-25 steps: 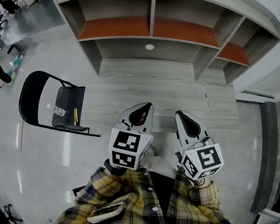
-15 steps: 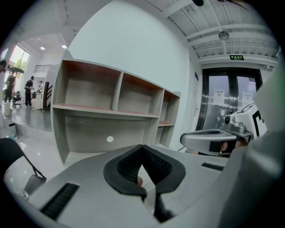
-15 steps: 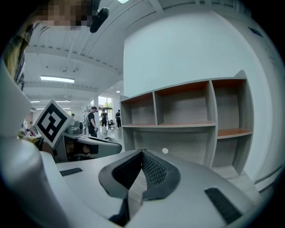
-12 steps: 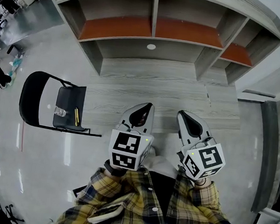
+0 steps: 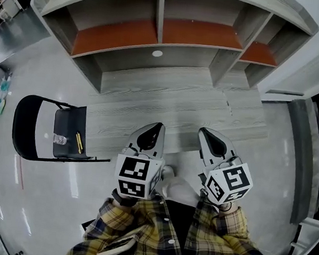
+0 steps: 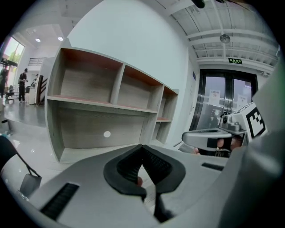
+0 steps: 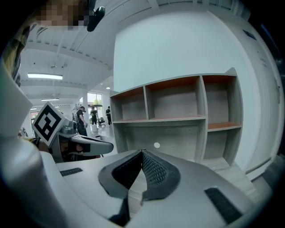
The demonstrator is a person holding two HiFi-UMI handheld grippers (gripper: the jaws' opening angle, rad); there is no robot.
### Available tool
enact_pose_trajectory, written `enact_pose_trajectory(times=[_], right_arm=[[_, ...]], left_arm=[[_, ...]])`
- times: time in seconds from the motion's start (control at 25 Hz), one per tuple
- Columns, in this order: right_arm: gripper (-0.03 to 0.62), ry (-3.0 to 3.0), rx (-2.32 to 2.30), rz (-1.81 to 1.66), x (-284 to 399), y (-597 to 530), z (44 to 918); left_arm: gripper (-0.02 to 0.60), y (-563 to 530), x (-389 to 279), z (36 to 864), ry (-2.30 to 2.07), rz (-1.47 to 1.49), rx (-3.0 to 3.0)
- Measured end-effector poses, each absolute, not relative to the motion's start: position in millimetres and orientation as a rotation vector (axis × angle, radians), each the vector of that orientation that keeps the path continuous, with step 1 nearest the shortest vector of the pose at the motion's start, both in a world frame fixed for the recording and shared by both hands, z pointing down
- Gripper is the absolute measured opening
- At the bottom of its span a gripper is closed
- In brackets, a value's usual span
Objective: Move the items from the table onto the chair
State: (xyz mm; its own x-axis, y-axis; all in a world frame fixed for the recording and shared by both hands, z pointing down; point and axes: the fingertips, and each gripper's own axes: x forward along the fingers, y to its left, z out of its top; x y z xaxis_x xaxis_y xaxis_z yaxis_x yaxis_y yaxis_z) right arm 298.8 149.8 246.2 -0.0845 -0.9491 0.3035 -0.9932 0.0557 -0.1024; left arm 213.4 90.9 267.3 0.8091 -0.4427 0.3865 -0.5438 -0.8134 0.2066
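The grey wood table shows bare in the head view. Left of it stands a black folding chair. On its seat lie a thin yellow item and a small clear item. My left gripper and right gripper hang side by side over the table's near edge, close to my body. Both are shut with nothing between the jaws. The left gripper view has its tips meeting before the shelves, and the right gripper's tips meet the same way.
A grey shelf unit with orange-brown boards rises at the table's far side; its compartments hold nothing. A small white disc sits on its back panel. Glossy floor surrounds the chair. Glass doors stand to the right. People stand far off at the left.
The head view has shifted: chair, table and shelves sit a little further left and lower in the picture. Both grippers stay shut and side by side.
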Motion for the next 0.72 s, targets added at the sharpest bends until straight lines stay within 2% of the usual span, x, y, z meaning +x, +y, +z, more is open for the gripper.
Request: enact_pose_trajectory(times=[0.24, 0.52, 0.72], right_arm=[[0.017, -2.037, 2.090, 0.491, 332.7, 153.6, 268.6], [0.017, -1.975, 2.176, 0.600, 410.8, 149.1, 292.2], [0.018, -2.008, 2.079, 0.703, 463.9, 136.6, 316.5]], left_arm=[[0.003, 86.4, 212.7, 279.9, -0.727, 0.505, 2.670], [0.003, 81.0, 237.6, 294.5, -0.768, 0.547, 2.641], [0.003, 81.8, 267.7, 302.9, -0.838, 0.546, 2.582]])
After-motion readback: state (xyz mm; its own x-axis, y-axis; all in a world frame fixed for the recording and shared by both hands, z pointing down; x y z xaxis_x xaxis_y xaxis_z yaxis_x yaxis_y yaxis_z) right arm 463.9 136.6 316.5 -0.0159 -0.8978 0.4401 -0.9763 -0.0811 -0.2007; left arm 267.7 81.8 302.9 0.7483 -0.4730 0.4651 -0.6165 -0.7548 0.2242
